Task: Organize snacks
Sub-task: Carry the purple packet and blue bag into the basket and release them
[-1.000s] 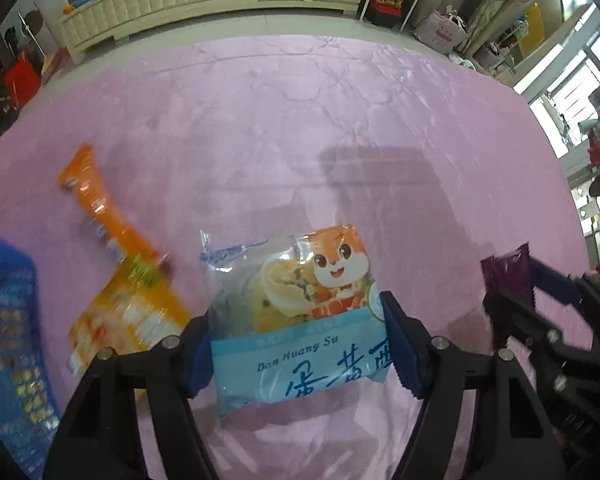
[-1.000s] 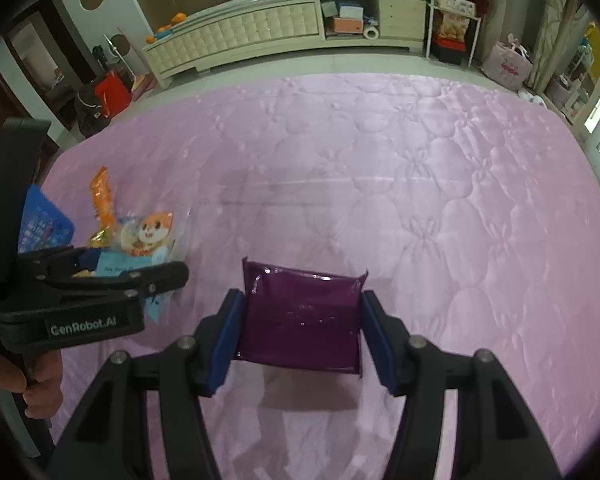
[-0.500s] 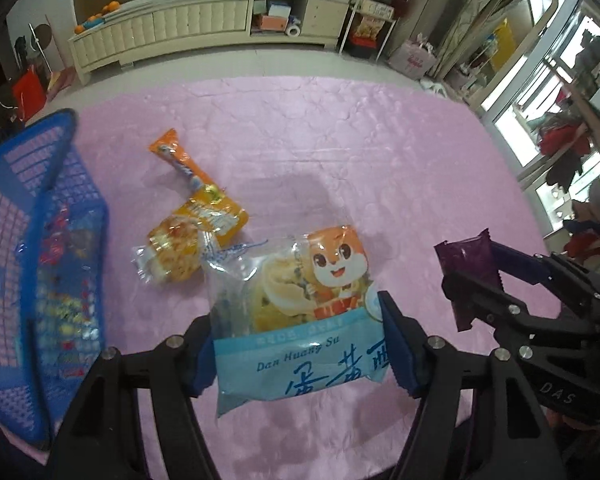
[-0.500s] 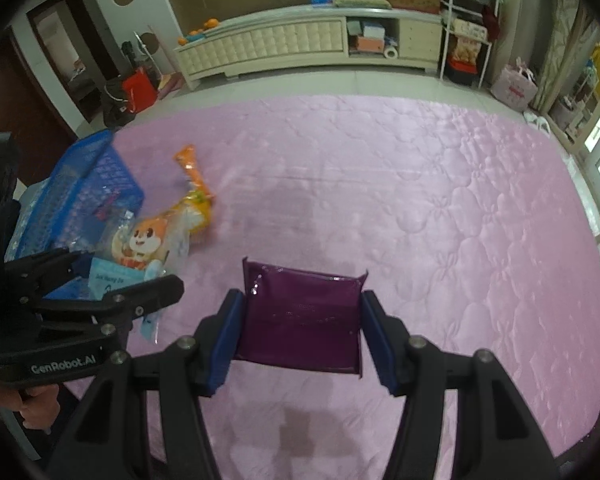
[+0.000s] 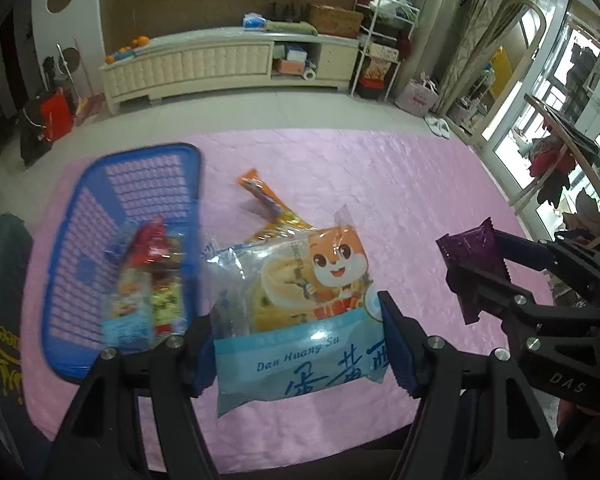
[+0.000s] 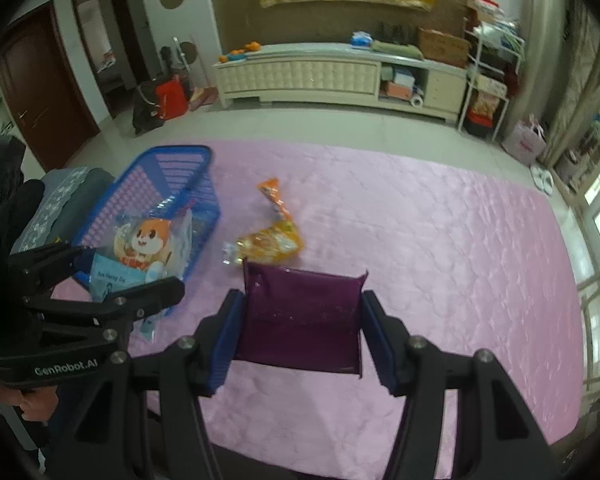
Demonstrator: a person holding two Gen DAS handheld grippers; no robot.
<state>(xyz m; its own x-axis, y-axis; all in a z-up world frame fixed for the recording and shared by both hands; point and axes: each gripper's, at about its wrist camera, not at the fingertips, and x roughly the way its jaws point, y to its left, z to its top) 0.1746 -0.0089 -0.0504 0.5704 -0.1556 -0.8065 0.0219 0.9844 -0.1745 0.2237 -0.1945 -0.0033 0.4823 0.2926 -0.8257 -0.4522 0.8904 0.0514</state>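
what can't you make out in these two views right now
- Snacks in the blue basket: left wrist view, motion blur smears them; kinds unreadable.
- Purple packet in the right gripper: right wrist view, no label legible.
- Blue pastry bag in the left gripper: its printed text is partly covered by the gripper.
- Yellow packet: the purple packet hides its near edge; print too small.

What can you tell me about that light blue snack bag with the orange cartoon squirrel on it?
The snack bag is a glossy plastic pouch, clear at the top so pale yellow pastry shows through, with an orange cartoon animal and a light blue band reading "Dan Huang Su" above Chinese characters. The left tool clamps it by its two side edges, holding it up above the pink quilted cover, close beside the blue basket. Its crimped top end points away from the tool.
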